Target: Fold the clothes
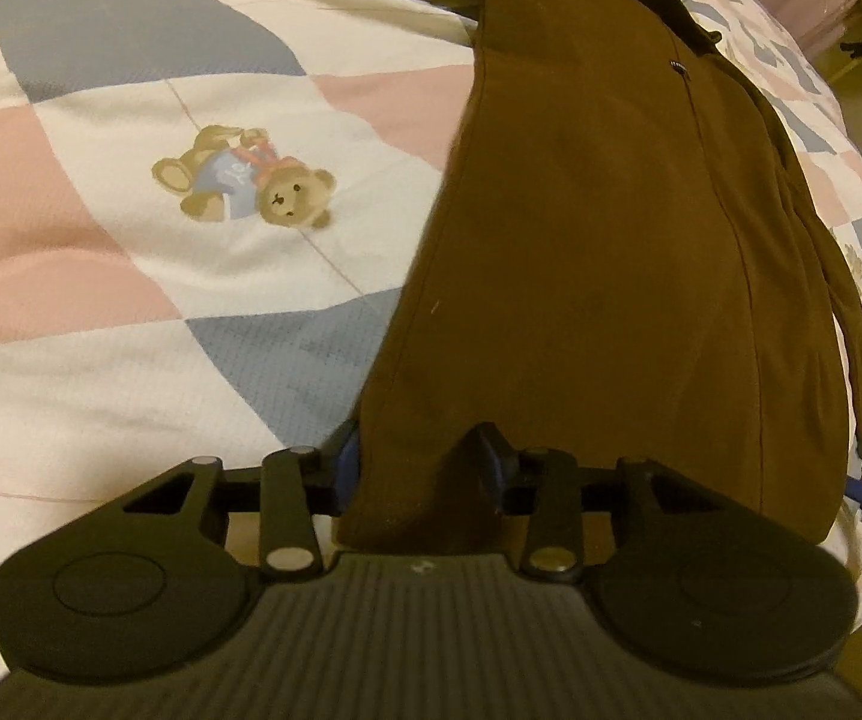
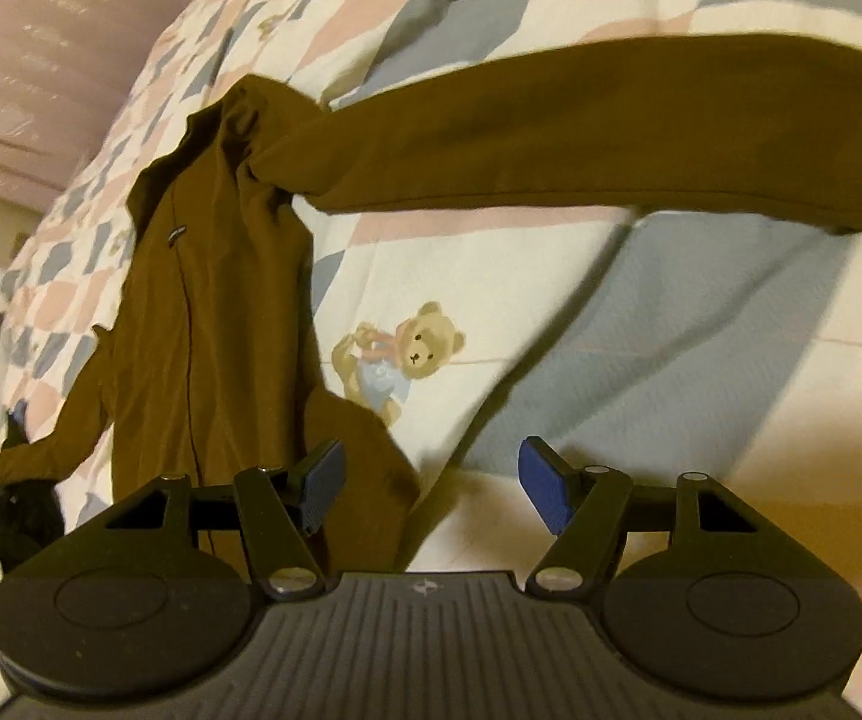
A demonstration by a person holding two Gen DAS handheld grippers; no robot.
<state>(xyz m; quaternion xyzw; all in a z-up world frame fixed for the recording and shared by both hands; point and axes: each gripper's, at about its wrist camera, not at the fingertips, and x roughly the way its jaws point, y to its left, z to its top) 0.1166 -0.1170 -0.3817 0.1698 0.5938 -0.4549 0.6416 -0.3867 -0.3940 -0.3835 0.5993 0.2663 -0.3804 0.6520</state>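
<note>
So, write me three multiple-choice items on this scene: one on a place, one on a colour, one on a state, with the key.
1. Where does the outstretched sleeve lie?
A) flat on the quilt, beyond the bear print
B) folded back on itself
C) hanging off the bed

2. What colour is the garment?
A) blue
B) white
C) brown

3. How does the right tool stand?
A) shut on a cuff
B) open
C) shut on a pillow

Key:
1 A: the sleeve stretches straight across the quilt past the bear print.
2 C: the garment is plain brown all over.
3 B: a wide gap shows between the tool's blue pads, and they press on nothing.
</note>
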